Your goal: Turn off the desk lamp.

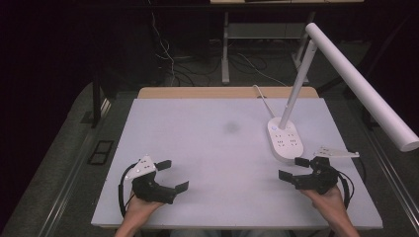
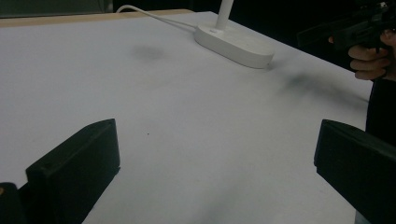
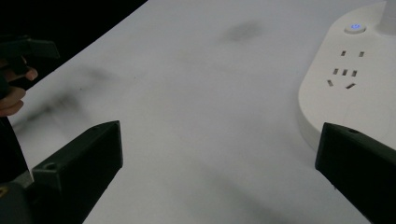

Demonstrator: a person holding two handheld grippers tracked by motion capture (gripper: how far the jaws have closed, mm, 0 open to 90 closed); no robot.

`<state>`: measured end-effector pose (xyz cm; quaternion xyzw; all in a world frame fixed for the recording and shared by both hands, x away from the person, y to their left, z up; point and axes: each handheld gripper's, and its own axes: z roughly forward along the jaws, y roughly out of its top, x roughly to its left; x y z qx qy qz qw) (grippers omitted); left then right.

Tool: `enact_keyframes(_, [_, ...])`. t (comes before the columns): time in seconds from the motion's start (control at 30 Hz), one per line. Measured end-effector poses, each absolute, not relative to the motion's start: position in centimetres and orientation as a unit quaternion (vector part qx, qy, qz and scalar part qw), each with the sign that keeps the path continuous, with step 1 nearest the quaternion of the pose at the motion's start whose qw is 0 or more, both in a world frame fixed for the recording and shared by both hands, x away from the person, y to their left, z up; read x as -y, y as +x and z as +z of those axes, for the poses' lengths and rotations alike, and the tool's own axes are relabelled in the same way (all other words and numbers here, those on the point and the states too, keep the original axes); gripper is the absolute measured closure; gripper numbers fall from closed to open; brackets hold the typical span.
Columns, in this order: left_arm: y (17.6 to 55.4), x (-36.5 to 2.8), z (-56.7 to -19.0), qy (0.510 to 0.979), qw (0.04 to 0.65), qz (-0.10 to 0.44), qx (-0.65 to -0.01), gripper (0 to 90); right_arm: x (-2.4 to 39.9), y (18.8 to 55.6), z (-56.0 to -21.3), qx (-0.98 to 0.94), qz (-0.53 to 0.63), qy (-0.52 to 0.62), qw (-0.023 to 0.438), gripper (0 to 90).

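Both grippers — left gripper, right gripper — jaws wide, empty; lamp base just beyond right.

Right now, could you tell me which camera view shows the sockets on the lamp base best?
The right gripper view: the lamp base is close, with its socket slots and lit blue button sharp. The high view shows the whole base, its sockets tiny. The left gripper view shows it far off, side-on, sockets not discernible.
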<state>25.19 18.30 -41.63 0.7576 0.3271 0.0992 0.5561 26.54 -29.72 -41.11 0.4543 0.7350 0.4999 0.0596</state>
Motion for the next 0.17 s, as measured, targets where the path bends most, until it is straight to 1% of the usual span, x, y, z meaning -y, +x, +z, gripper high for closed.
enact_keyframes(0.17, [25.23, -18.27, -41.65, 0.760, 0.555, 0.098, -0.325, 0.0, 29.40, 25.75, -41.61, -0.739, 0.495, 0.452, 0.060, 0.7])
